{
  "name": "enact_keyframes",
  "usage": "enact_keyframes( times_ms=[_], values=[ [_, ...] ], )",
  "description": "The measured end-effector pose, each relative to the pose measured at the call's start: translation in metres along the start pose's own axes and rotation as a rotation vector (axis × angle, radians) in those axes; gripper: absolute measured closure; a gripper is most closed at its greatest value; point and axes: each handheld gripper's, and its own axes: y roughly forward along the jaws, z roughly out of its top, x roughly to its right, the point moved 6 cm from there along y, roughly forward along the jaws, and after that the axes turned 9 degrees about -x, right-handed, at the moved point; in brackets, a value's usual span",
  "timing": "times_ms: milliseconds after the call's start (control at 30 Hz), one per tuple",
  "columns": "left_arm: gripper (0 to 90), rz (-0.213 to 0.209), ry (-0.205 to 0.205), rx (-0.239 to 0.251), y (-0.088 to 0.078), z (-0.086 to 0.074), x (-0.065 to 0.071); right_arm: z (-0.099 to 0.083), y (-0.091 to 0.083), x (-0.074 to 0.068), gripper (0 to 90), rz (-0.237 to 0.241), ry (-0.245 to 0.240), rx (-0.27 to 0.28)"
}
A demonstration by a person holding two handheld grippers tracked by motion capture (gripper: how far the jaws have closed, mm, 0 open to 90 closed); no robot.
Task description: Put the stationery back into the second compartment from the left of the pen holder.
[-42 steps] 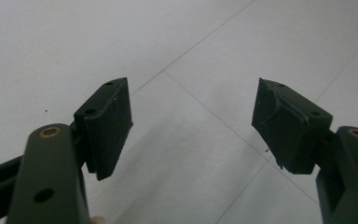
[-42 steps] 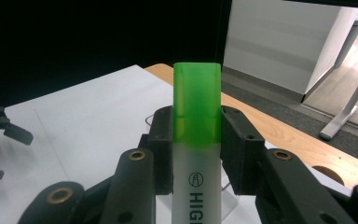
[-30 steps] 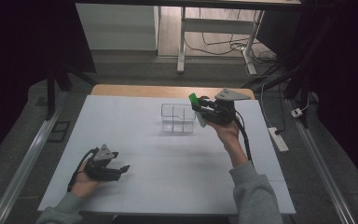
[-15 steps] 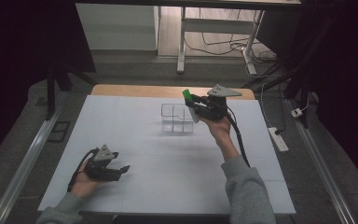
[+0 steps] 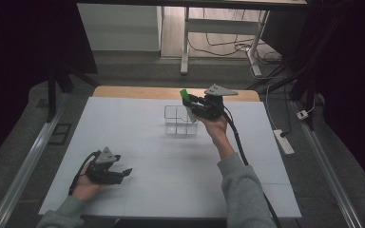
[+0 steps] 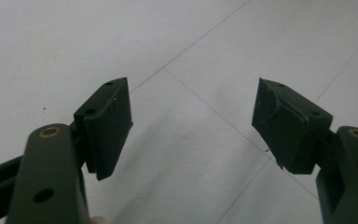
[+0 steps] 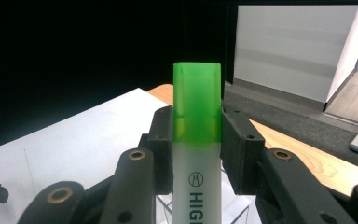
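Now the right gripper [image 5: 188,100] clamps a highlighter [image 7: 197,140] by its body (green cap up, long axis near upright) directly above the clear organizer [image 5: 180,121] toward the tabletop's far edge. Near the front-left corner, the left gripper [image 6: 193,126] rests, jaws wide and empty.

One white highlighter pen with a green cap [image 7: 197,140]. One clear plastic organiser box [image 5: 179,120], split into four compartments. Two black two-jaw claws: a left claw [image 5: 123,173] and a right claw [image 5: 186,101]. One white-topped desk [image 5: 138,142]. One white power strip [image 5: 283,141] on the floor.
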Motion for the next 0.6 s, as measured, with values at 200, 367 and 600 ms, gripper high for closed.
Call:
enact_keyframes(
  times_ms=[200, 367, 600],
  values=[
    [27.7, -0.002, 0.004, -0.001, 0.0, 0.0, 0.0, 0.005, 0.007, 0.0, 66.1, -0.005, -0.035, 0.007],
    [27.7, -0.003, -0.002, 0.003, 0.0, 0.0, 0.0, 0.004, 0.014, 0.005, 66.1, -0.013, -0.027, 0.004],
    [27.5, -0.004, 0.004, -0.002, 0.001, 0.0, 0.001, 0.004, 0.026, 0.009, 66.1, -0.024, -0.021, -0.003]
  ],
)
